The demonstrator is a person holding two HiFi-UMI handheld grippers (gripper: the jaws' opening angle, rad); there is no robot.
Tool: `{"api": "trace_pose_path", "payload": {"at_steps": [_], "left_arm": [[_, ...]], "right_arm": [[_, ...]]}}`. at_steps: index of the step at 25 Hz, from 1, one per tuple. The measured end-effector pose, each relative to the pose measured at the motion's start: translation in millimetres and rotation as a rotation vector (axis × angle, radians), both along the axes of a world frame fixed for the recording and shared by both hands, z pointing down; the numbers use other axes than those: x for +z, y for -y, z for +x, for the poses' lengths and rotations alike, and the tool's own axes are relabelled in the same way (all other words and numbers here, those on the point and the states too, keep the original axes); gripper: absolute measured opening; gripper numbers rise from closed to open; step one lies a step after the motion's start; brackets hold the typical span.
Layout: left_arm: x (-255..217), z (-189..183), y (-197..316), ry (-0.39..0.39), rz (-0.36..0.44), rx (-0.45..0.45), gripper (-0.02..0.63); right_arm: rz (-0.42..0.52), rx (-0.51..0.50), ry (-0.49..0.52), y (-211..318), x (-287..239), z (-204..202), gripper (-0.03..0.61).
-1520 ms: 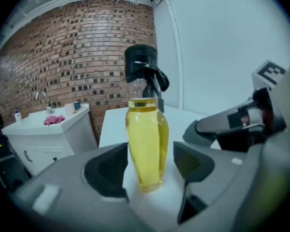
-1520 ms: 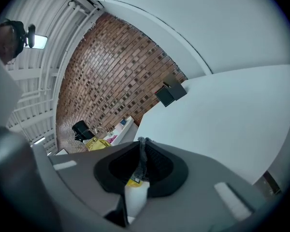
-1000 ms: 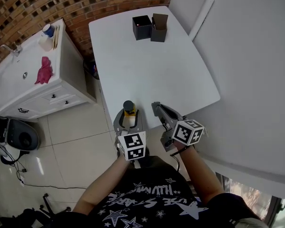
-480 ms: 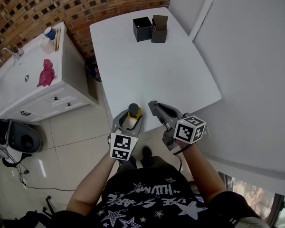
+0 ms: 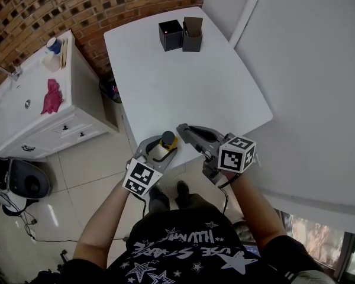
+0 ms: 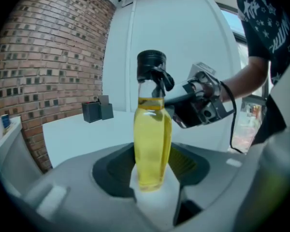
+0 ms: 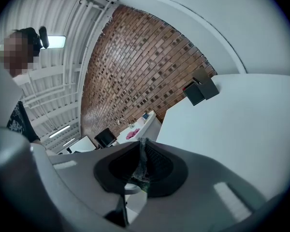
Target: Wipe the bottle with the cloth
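Note:
A clear bottle of yellow liquid with a black cap is gripped low on its body by my left gripper, just off the near edge of the white table. In the left gripper view the bottle stands upright between the jaws. My right gripper sits just right of the cap, shut on a thin dark cloth that shows as a pinched strip between its pads. In the left gripper view the right gripper reaches in from the right, and a dark fold lies against the bottle's neck.
Two black boxes stand at the table's far end. A white sink cabinet with a pink rag and a cup is at the left, before a brick wall. A white partition runs along the right.
My left gripper has rolled, swinging its marker cube down to the left and tilting the bottle. My right gripper has risen and closed in on the bottle's cap.

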State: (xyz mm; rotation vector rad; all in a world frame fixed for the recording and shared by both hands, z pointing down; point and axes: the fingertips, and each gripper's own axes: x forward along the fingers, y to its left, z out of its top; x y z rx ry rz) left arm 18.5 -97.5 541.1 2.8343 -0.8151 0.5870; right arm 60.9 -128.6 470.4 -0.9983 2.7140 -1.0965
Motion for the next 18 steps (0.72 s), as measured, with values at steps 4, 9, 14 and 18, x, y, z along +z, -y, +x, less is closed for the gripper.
{"api": "trace_pose_path", "payload": {"at_steps": [4, 9, 14, 18], "left_arm": [[-1.5, 0.0, -4.0, -0.007, -0.005, 0.089, 0.207], [-2.1, 2.0, -6.9, -0.008, -0.013, 0.171, 0.206], [-3.0, 1.4, -6.2, 0.002, 0.007, 0.165, 0.211], [-8.7, -4.7, -10.3, -0.003, 0.037, 0.149, 0.245]], "right_arm": [[-0.001, -0.037, 0.011, -4.2, -7.6, -10.9, 0.037], [-0.01, -0.051, 0.017, -6.4, -8.2, -16.1, 0.037], [-0.028, -0.019, 0.03, -5.0, -6.3, -14.1, 0.037], [-0.035, -0.004, 0.038, -4.6, -3.2, -13.2, 0.037]]}}
